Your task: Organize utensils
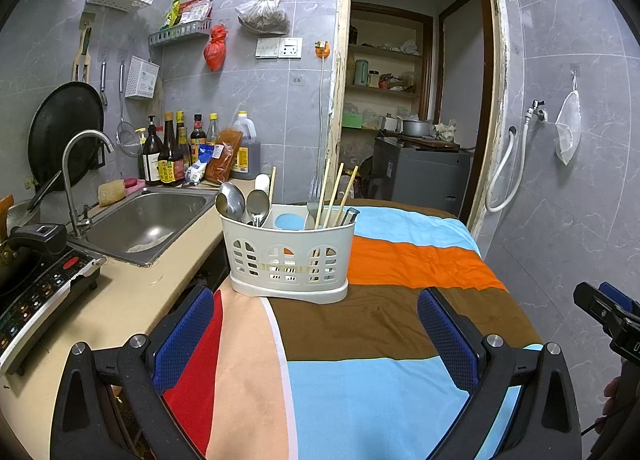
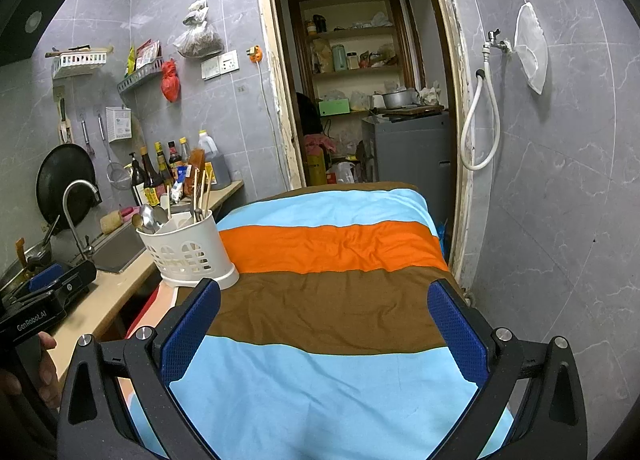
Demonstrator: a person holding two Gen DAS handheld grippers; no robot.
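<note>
A white slotted utensil caddy [image 1: 288,260] stands on the striped cloth [image 1: 384,324] near its left edge; it also shows in the right wrist view [image 2: 188,252]. Metal spoons [image 1: 240,201] stand in its left section, wooden chopsticks [image 1: 334,195] in its right section. My left gripper [image 1: 316,336] is open and empty, a short way in front of the caddy. My right gripper [image 2: 324,324] is open and empty over the cloth, to the right of the caddy. The right gripper's body shows at the left view's right edge [image 1: 608,312].
A steel sink [image 1: 148,219] with a tap [image 1: 80,163] lies left of the caddy on the beige counter [image 1: 120,300]. An induction cooker [image 1: 36,300] sits at the near left. Sauce bottles [image 1: 176,151] line the back wall. A doorway [image 2: 360,79] opens behind the table.
</note>
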